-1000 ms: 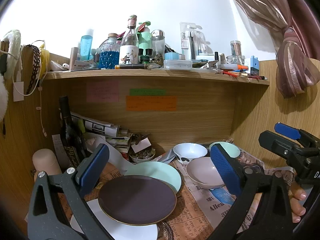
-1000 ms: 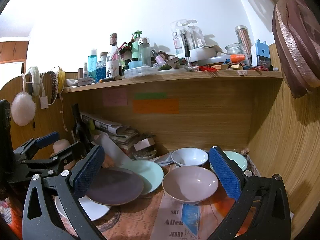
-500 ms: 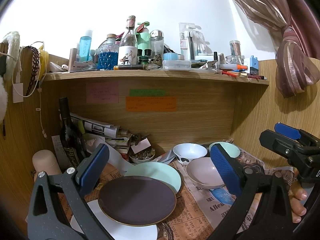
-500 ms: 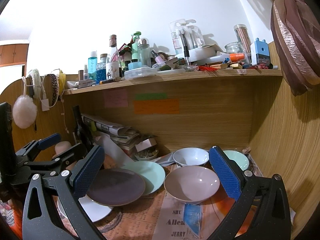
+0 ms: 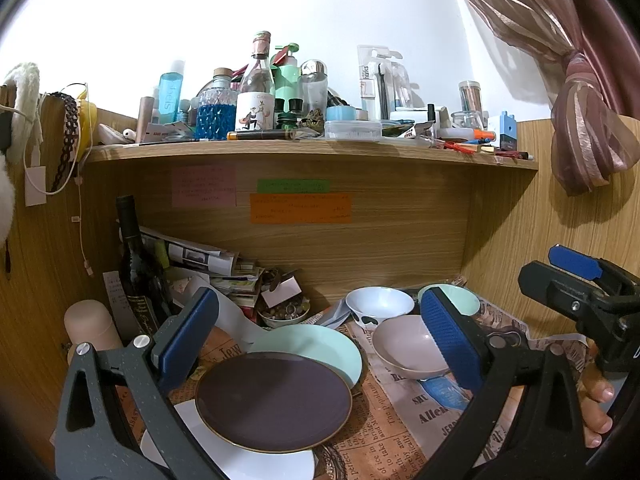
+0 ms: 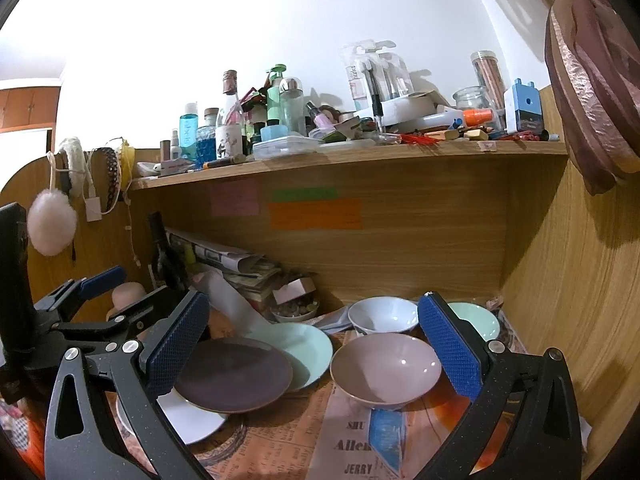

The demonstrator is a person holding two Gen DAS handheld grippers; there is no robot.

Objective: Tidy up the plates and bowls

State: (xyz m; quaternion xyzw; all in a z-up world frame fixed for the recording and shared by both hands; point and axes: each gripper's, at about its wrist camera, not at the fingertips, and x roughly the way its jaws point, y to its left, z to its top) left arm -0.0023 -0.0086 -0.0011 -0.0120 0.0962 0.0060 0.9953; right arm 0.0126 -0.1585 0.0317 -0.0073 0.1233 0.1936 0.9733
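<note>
A dark purple plate (image 5: 274, 400) (image 6: 234, 374) lies on a white plate (image 5: 256, 460) (image 6: 188, 416) and overlaps a mint plate (image 5: 316, 348) (image 6: 308, 348). To the right stand a pink bowl (image 5: 406, 346) (image 6: 384, 368), a white bowl (image 5: 378, 304) (image 6: 382, 314) and a mint bowl (image 5: 460, 298) (image 6: 480, 318). My left gripper (image 5: 320, 340) hovers open above the plates. Wide open over the pink bowl is my right gripper (image 6: 314, 350), and it holds nothing. Each gripper also shows in the other's view: the right gripper (image 5: 576, 276) and the left gripper (image 6: 100, 292).
Newspaper (image 6: 360, 444) covers the desk. A dark wine bottle (image 5: 138, 264), stacked papers (image 5: 208, 260), a small dish of trinkets (image 5: 284, 314) and a beige cylinder (image 5: 90, 326) crowd the back left. A cluttered shelf (image 5: 312, 150) hangs overhead. A wooden side wall (image 6: 580, 300) closes the right.
Both grippers have stayed open and nearly still. The right wrist view has crept slightly, so the dishes sit a little lower and nearer in it.
</note>
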